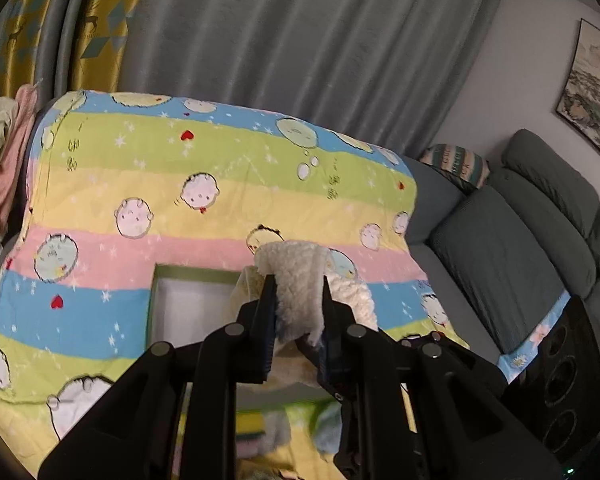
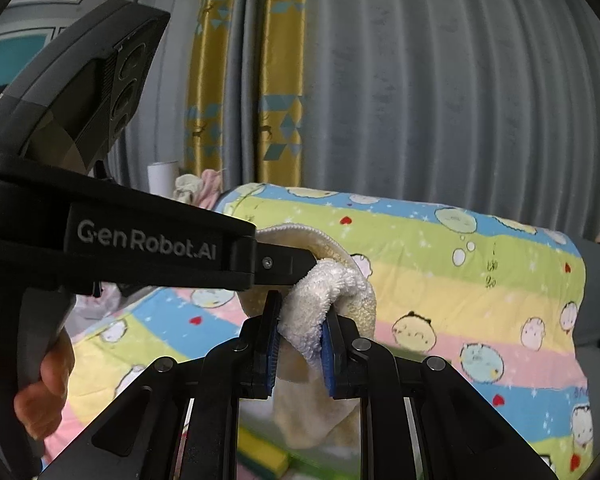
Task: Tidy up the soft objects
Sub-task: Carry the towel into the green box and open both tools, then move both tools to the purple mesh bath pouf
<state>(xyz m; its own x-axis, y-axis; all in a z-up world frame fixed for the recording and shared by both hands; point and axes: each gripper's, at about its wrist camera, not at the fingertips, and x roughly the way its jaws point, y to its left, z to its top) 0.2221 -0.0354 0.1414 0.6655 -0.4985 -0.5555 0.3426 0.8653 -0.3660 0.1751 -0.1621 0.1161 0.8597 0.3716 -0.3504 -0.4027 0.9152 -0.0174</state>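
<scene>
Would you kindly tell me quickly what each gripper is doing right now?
Left gripper: closed on the cream fleece cloth.
Right gripper: closed on the same cream fleece cloth.

Left gripper (image 1: pixel 298 312) and right gripper (image 2: pixel 300 328) both clamped; left hand (image 2: pixel 44 380) apparently gripping handle.

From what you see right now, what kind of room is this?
Most likely a home living room. A grey sofa with cushions stands beside a quilt printed with cartoon faces, long grey curtains hang behind, and a framed painting is on the wall.
</scene>
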